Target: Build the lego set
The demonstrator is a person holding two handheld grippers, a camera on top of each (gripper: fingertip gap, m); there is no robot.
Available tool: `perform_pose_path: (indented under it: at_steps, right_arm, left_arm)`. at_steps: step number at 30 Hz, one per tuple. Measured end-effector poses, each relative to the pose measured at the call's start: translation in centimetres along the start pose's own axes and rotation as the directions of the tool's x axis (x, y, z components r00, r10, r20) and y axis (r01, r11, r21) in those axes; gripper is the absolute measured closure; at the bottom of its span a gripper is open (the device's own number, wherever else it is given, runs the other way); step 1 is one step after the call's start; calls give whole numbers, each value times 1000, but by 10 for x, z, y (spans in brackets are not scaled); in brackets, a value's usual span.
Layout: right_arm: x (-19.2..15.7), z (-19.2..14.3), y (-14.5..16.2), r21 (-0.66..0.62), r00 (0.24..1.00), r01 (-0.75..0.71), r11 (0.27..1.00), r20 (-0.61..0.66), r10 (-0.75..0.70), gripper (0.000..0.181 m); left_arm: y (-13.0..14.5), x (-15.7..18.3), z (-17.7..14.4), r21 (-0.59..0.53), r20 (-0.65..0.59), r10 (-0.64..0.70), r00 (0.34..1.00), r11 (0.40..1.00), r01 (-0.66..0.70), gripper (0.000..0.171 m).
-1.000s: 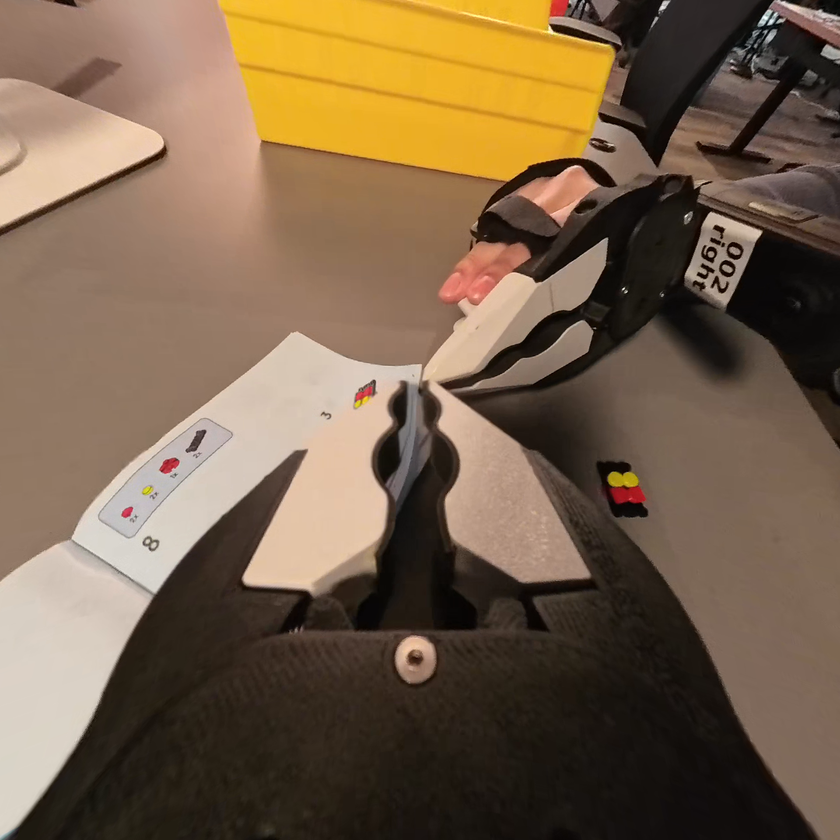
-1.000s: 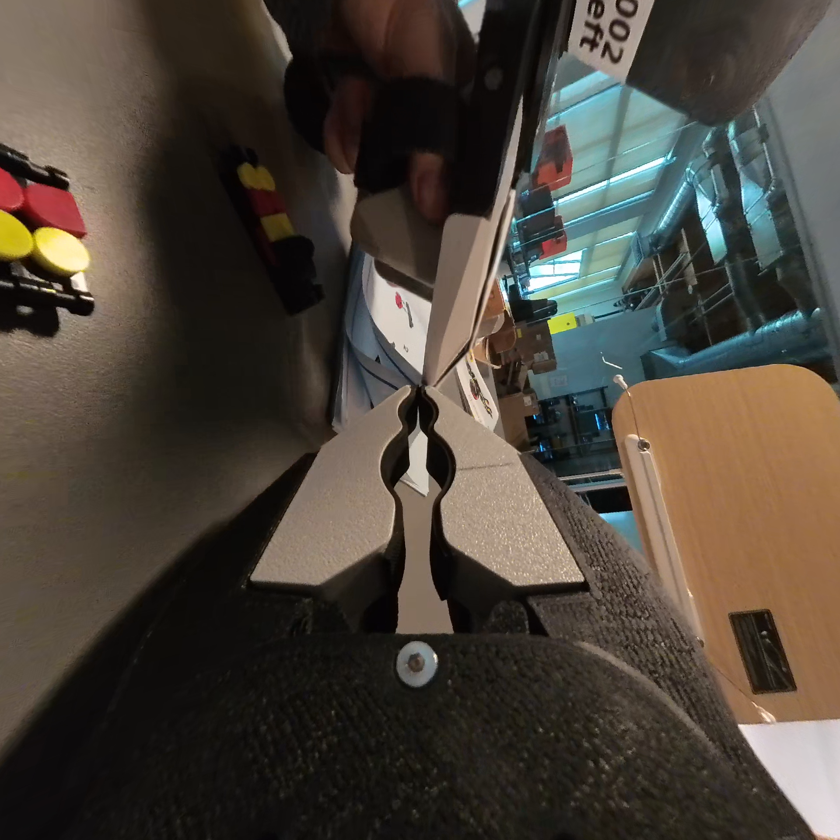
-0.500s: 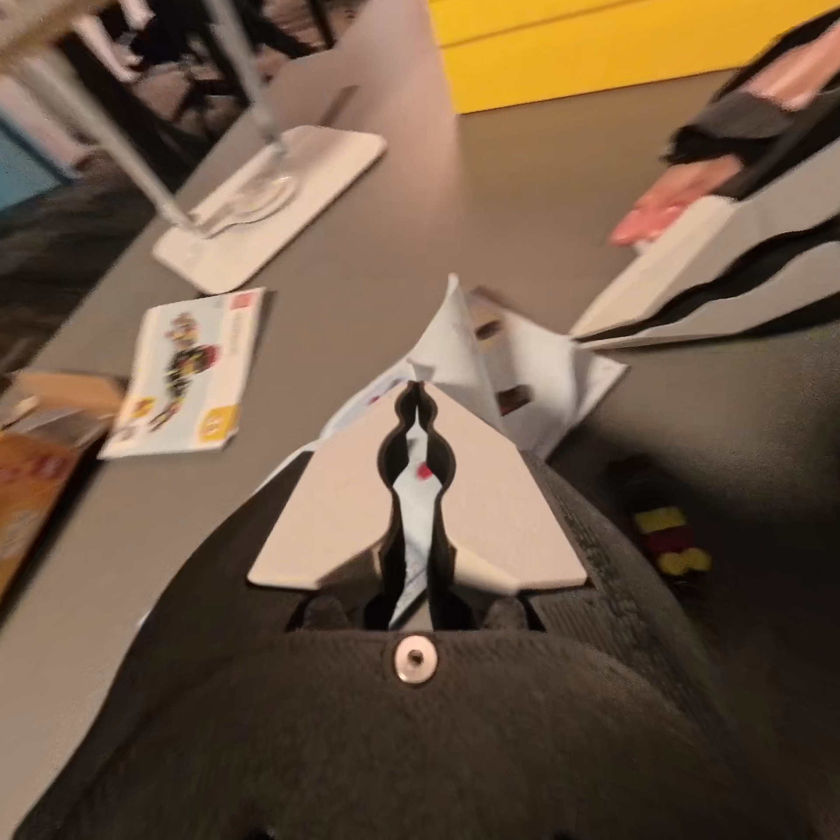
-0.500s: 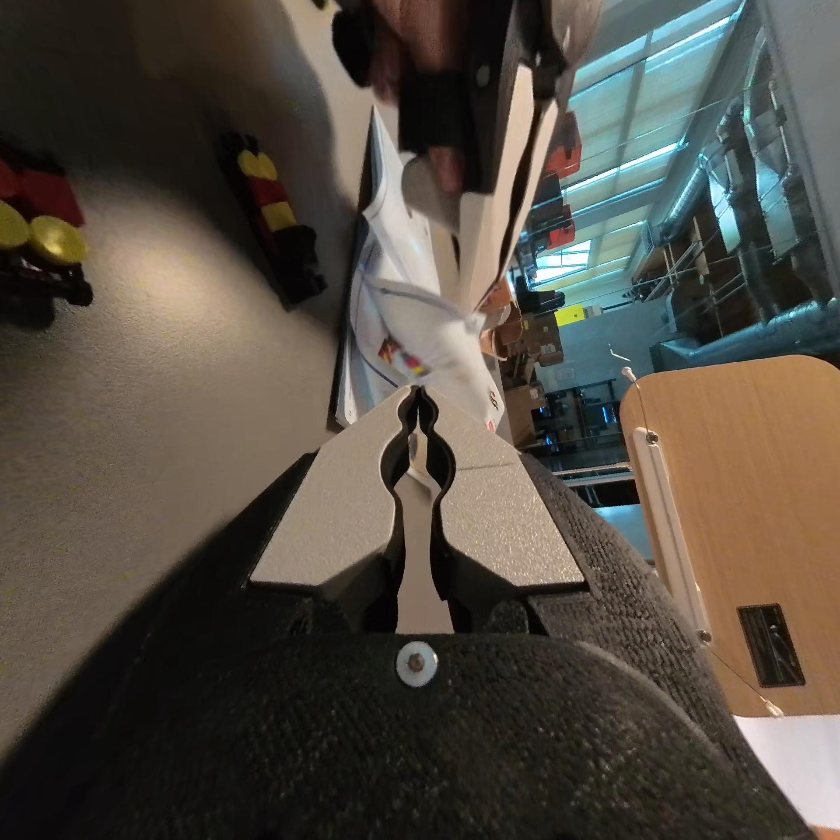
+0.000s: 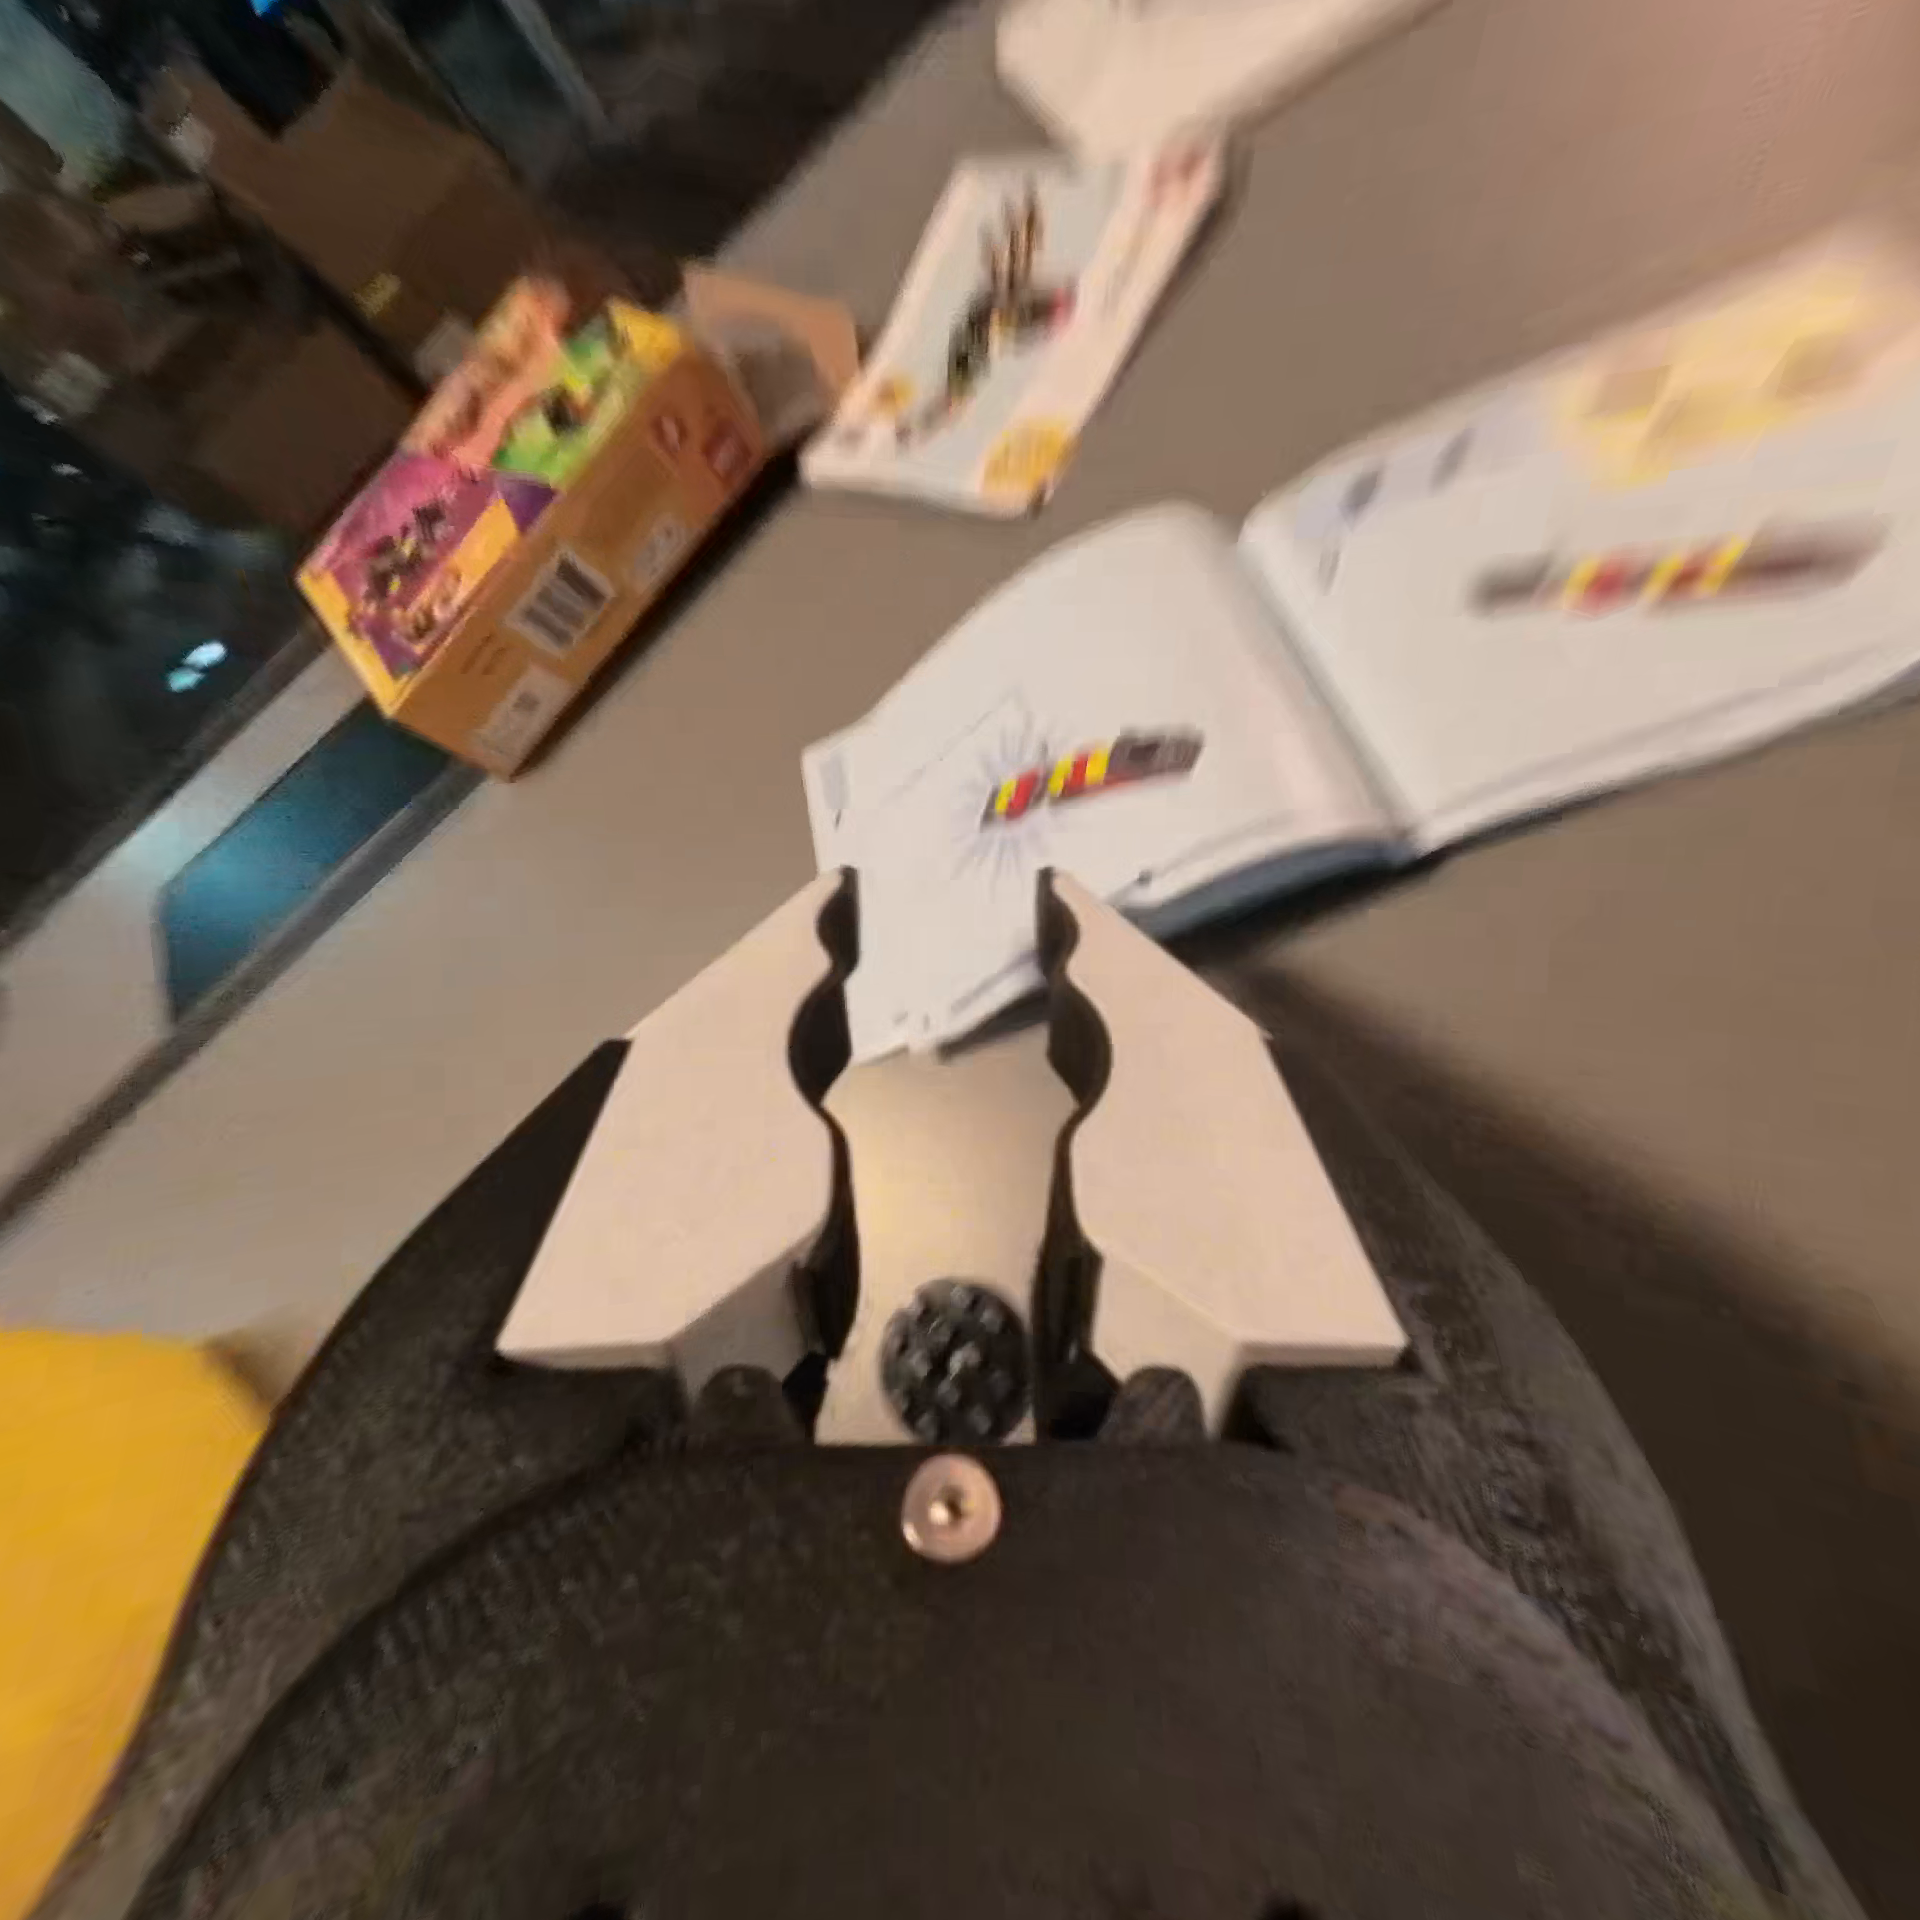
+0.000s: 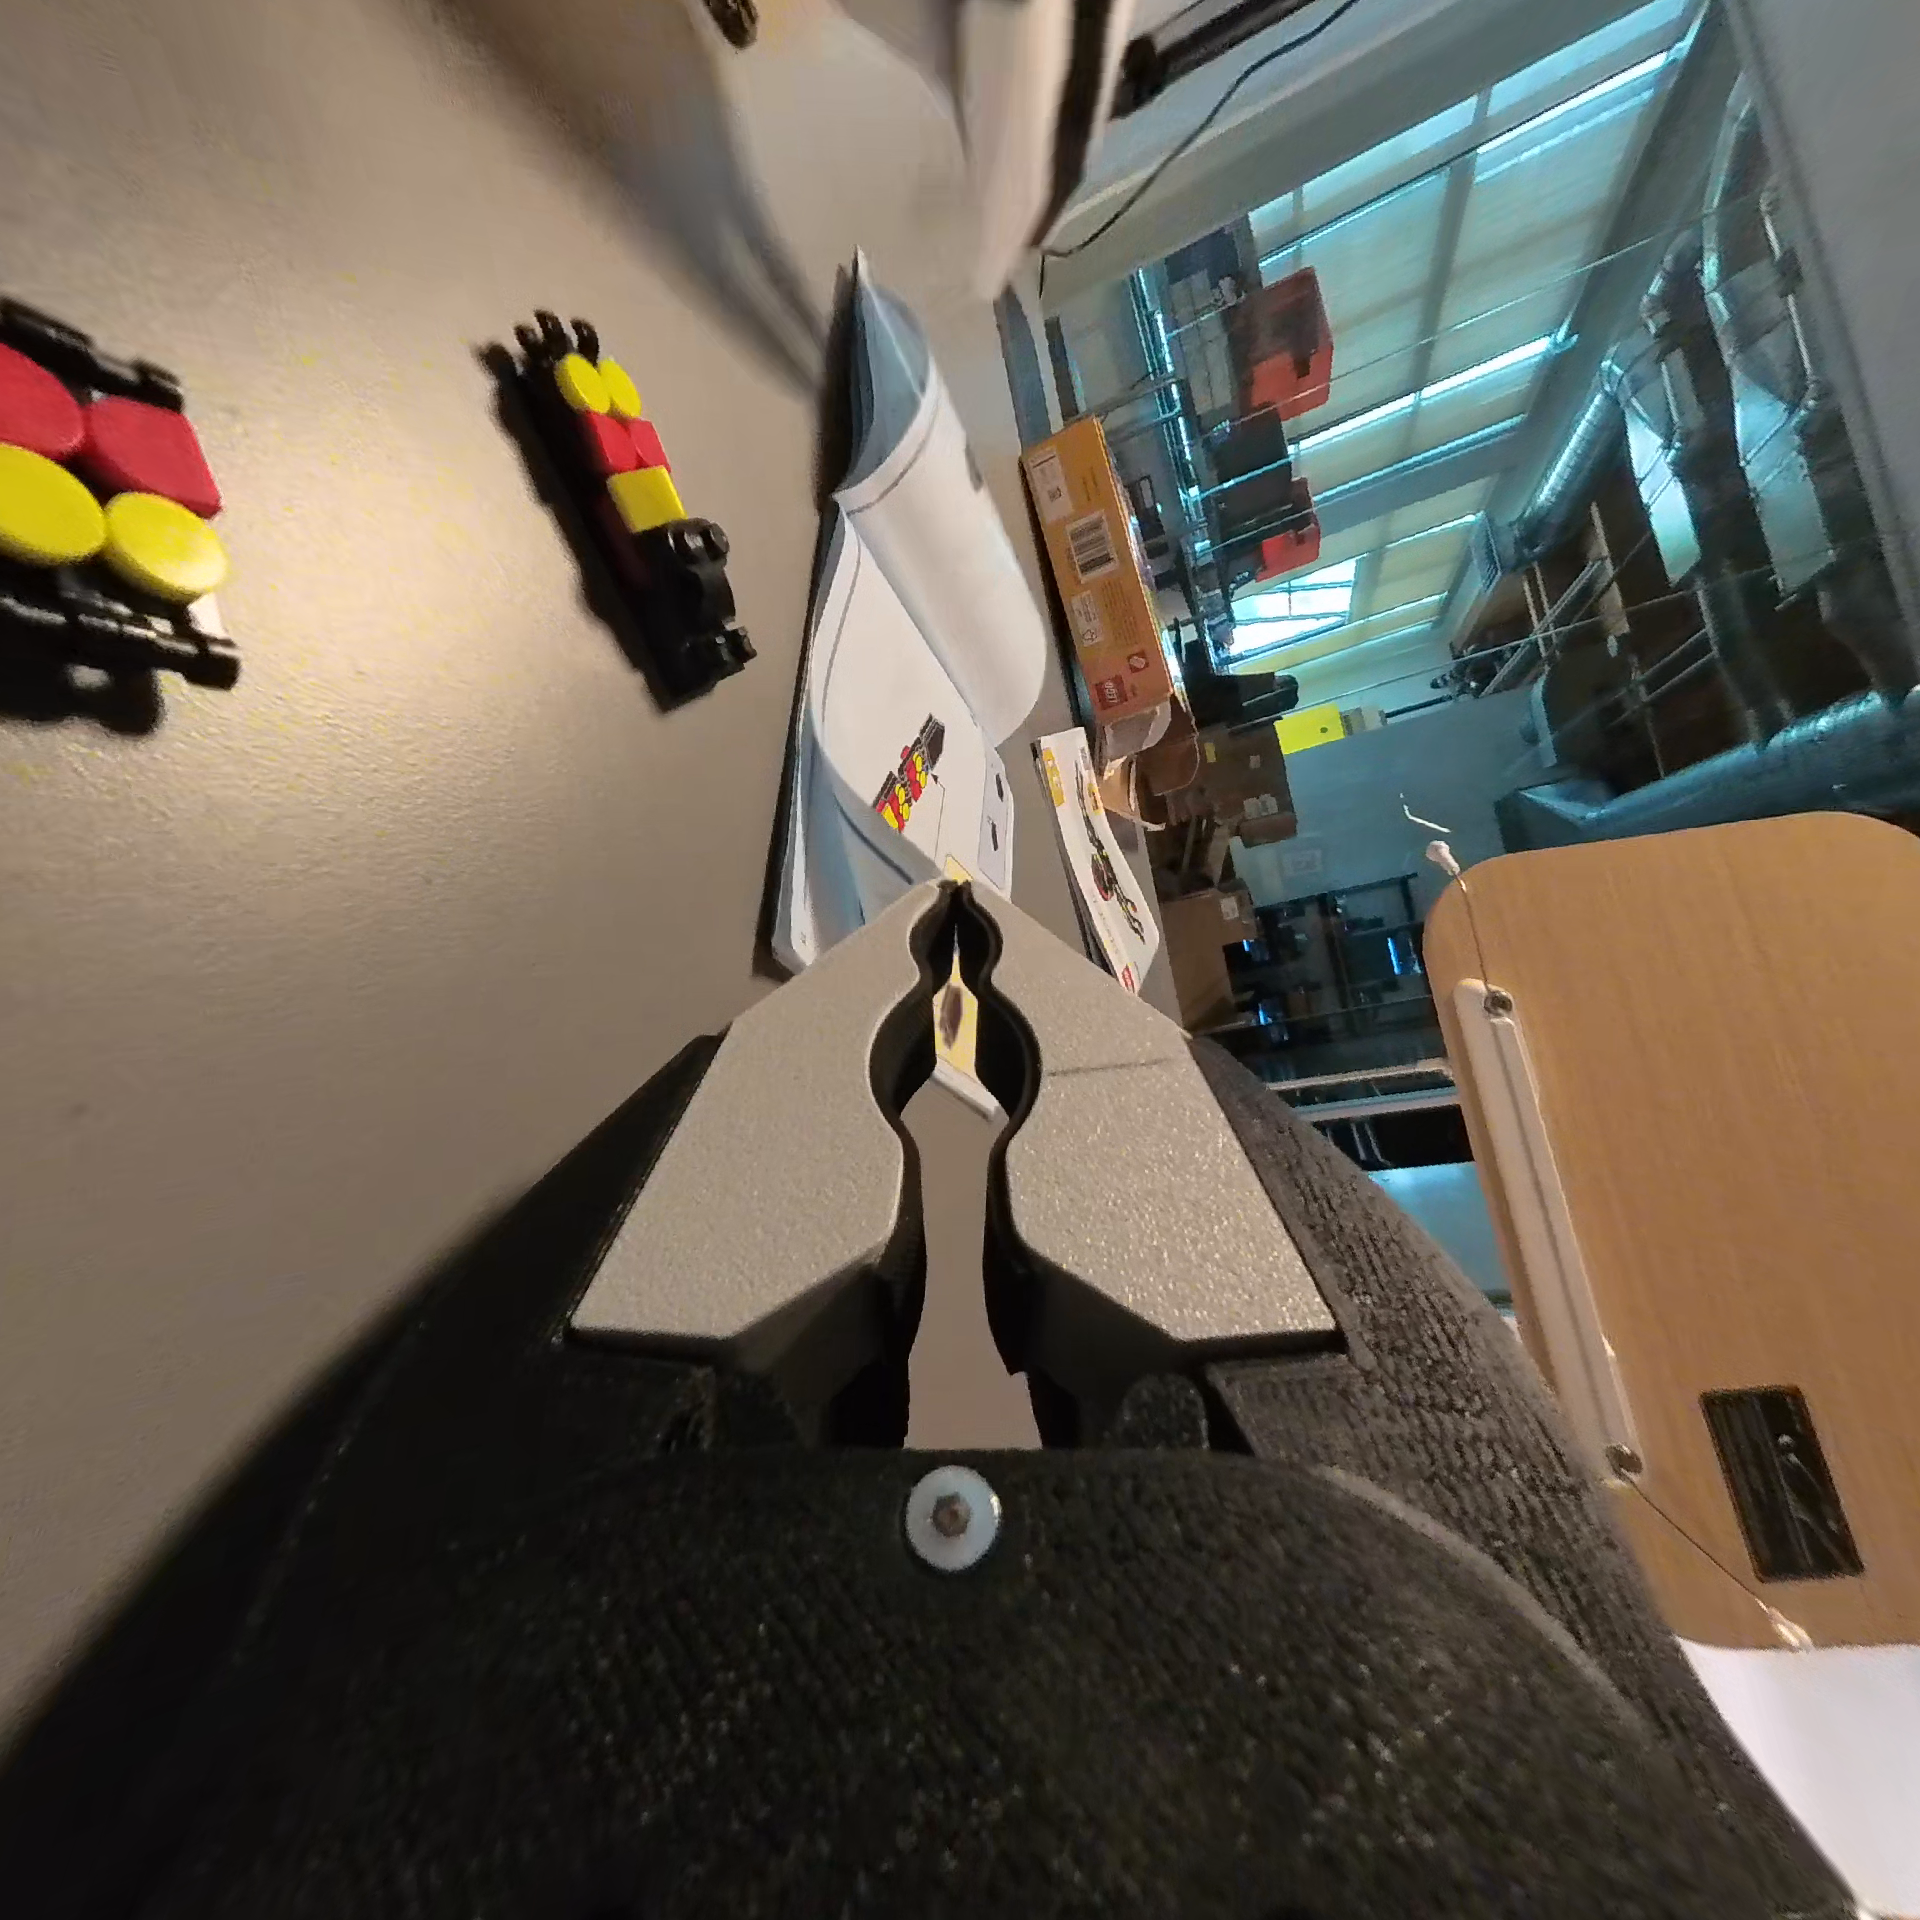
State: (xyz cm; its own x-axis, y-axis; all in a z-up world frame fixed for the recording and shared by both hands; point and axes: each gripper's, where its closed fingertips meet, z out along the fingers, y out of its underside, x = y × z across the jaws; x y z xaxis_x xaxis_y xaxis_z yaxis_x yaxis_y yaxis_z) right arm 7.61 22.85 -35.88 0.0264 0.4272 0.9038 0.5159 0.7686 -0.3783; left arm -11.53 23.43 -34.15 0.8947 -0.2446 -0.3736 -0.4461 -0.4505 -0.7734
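My left gripper is open and empty, just short of the near corner of the open instruction booklet, which lies flat on the grey table; this view is blurred. My right gripper is shut, tips at the near edge of the booklet, where one page curls up. I cannot tell whether it pinches a page. Two small black builds with red and yellow tiles lie on the table, one near the booklet and one at the frame edge. The left gripper shows blurred at the top.
A colourful Lego box and a second thin booklet lie beyond the open one. A white stand base is farther off. A yellow bin is close at the left gripper's side. A wooden panel stands past the table edge.
My left gripper let go of the page, opened and swung away; the page has fallen over and the booklet lies open. My right gripper stayed shut by the booklet's edge.
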Motion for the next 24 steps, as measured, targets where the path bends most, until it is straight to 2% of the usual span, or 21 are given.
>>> perform_pose_path:
  at_steps: [2,4,6,7,8,10,12,14,16,18,21,24]
  right_arm:
    - [0,-2,6,-20,1000,-12,1000,7,12,181]
    - [5,-7,15,-34,1000,-23,999,-12,22,181]
    - [14,-15,27,-63,998,-35,997,-49,32,170]
    - [20,-20,34,-76,996,-60,995,-75,54,165]
    - [29,-25,39,-79,988,-114,990,-116,104,164]
    - [48,-30,38,-20,928,-339,940,-169,331,162]
    - [56,-20,26,40,799,-588,808,-128,588,155]
    - [46,7,10,-19,666,-746,666,-21,746,150]
    - [25,39,-3,-161,569,-805,572,67,820,143]
    - [11,68,-13,-255,531,-802,541,113,840,138]
    - [13,101,-20,-267,524,-802,534,114,844,140]
    - [9,121,-33,-307,422,-833,461,186,887,137]
  left_arm:
    - [-33,-6,-20,241,-62,-150,987,957,160,135]
    - [-54,-13,-42,454,-105,-208,972,860,233,134]
    - [-62,-17,-58,592,-103,-217,971,771,236,132]
    - [-62,-16,-61,628,-96,-210,973,745,223,132]
    - [-61,-14,-62,649,-88,-197,977,733,206,132]
    - [-63,-9,-62,688,-67,-169,983,706,168,132]
    - [-69,-2,-66,720,-39,-121,992,685,112,132]
    - [-74,2,-76,765,0,-78,997,642,50,133]
    - [-76,5,-84,790,10,-56,998,612,26,133]
    - [-77,5,-88,804,5,-56,998,594,29,133]
    - [-74,-4,-85,799,-27,-104,994,596,84,133]
    - [-69,-17,-75,769,-103,-196,975,606,203,133]
